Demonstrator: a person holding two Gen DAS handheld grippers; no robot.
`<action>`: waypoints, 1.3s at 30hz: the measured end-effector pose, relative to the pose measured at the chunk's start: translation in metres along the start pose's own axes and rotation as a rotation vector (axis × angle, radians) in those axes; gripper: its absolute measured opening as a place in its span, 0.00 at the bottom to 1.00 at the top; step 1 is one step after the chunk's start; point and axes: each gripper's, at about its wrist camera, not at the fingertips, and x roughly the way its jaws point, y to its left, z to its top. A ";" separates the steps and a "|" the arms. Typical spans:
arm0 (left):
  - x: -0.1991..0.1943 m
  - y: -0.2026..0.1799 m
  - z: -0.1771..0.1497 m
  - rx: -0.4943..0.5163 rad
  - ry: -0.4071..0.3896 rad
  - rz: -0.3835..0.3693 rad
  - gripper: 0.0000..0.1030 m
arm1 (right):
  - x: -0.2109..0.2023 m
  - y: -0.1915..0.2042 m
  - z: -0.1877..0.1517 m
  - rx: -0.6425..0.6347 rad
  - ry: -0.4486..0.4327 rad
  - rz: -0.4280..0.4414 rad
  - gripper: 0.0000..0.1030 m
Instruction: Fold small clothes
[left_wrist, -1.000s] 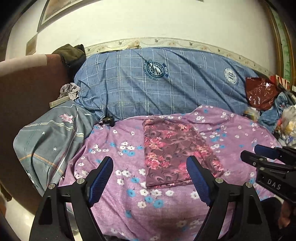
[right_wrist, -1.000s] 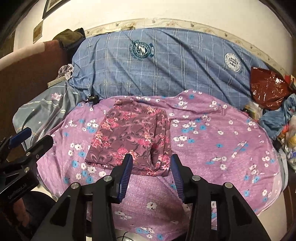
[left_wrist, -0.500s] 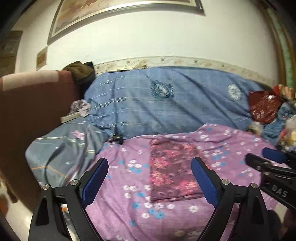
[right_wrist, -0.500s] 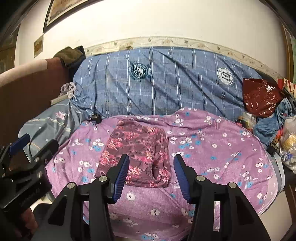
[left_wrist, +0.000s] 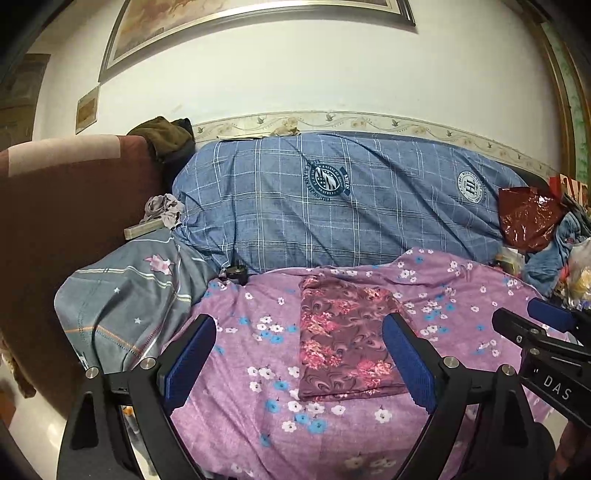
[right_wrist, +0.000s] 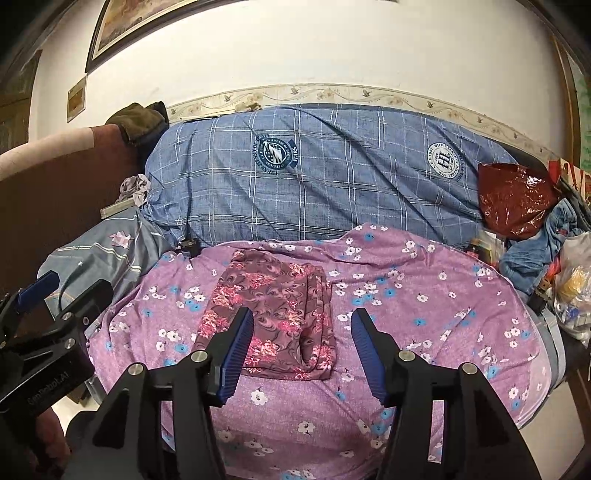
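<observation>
A small maroon garment with pink flowers (left_wrist: 347, 343) lies folded into a flat rectangle on the purple flowered sheet (left_wrist: 258, 387). My left gripper (left_wrist: 299, 321) hovers above and in front of it, jaws wide open and empty. In the right wrist view the same folded garment (right_wrist: 273, 314) lies just beyond my right gripper (right_wrist: 303, 314), which is open with nothing between its blue pads (right_wrist: 240, 343). Neither gripper touches the cloth. Each gripper shows at the edge of the other's view: the right gripper (left_wrist: 546, 321) and the left gripper (right_wrist: 55, 291).
A blue plaid duvet (left_wrist: 332, 221) is bundled along the wall behind the sheet. A grey pillow (left_wrist: 129, 302) and a brown padded bed end (left_wrist: 74, 206) are on the left. A red plastic bag (left_wrist: 528, 218) and piled clothes (right_wrist: 535, 258) crowd the right edge.
Both grippers have risen and drawn back from the folded garment, and their jaws have widened. The garment has stayed flat in the same place.
</observation>
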 end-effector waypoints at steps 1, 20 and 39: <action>0.001 0.000 0.000 -0.002 0.004 -0.004 0.89 | 0.000 -0.001 0.000 0.002 0.000 0.001 0.55; 0.015 -0.005 0.001 -0.002 0.032 -0.012 0.89 | 0.007 0.002 -0.002 0.003 0.012 -0.004 0.55; 0.025 -0.012 0.013 -0.003 0.022 -0.013 0.89 | 0.013 0.000 0.008 0.004 0.006 -0.034 0.55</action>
